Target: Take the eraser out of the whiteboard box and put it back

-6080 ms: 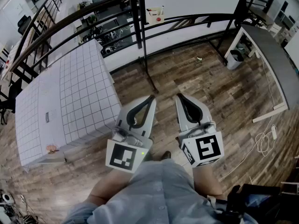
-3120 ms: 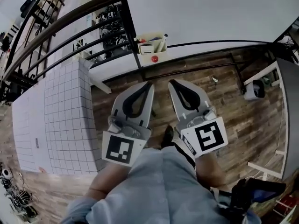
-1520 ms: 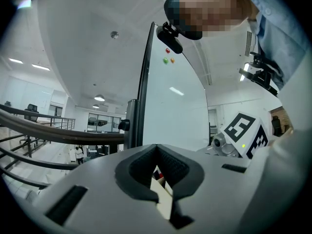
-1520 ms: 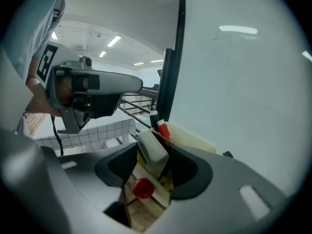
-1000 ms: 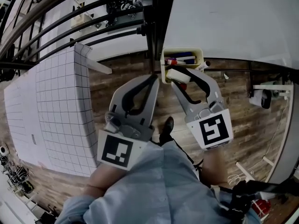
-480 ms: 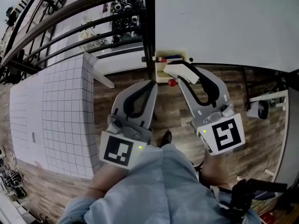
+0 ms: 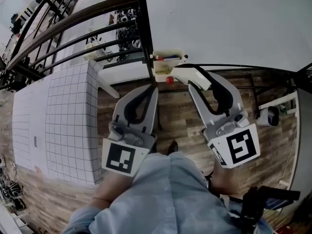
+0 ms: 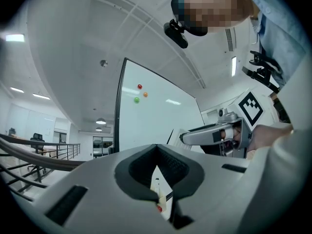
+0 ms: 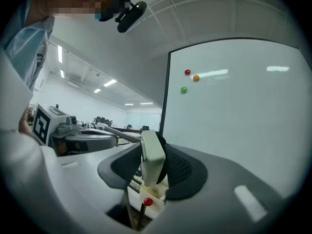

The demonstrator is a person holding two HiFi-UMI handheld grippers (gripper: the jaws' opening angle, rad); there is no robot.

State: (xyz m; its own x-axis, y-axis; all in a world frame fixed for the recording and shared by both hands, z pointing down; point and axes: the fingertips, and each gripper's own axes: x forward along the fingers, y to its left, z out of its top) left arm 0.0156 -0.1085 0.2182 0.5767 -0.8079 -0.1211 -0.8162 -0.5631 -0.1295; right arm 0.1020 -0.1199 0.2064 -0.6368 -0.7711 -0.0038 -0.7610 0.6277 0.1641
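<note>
The cream whiteboard box (image 7: 168, 62) hangs at the lower left corner of the whiteboard (image 7: 229, 23), with markers inside. My right gripper (image 7: 191, 76) is shut on the white eraser (image 7: 201, 80), which it holds just right of the box and clear of it. In the right gripper view the eraser (image 9: 152, 155) stands upright between the black pads, above the box (image 9: 153, 196) with its red magnet (image 9: 148, 202). My left gripper (image 7: 154, 87) is shut and empty, just below the box's left side. Through its looped jaws shows the box (image 8: 161, 199).
A white gridded table (image 7: 58, 111) stands at the left, a dark railing (image 7: 73, 21) behind it. The whiteboard's black frame post (image 7: 145, 38) runs down beside the box. Three coloured magnets (image 9: 187, 72) sit high on the board. Wooden floor lies below.
The right gripper has lifted the eraser from the box's rim up and to the right, clear of it. Both grippers rose, and the box now sits further left in the head view.
</note>
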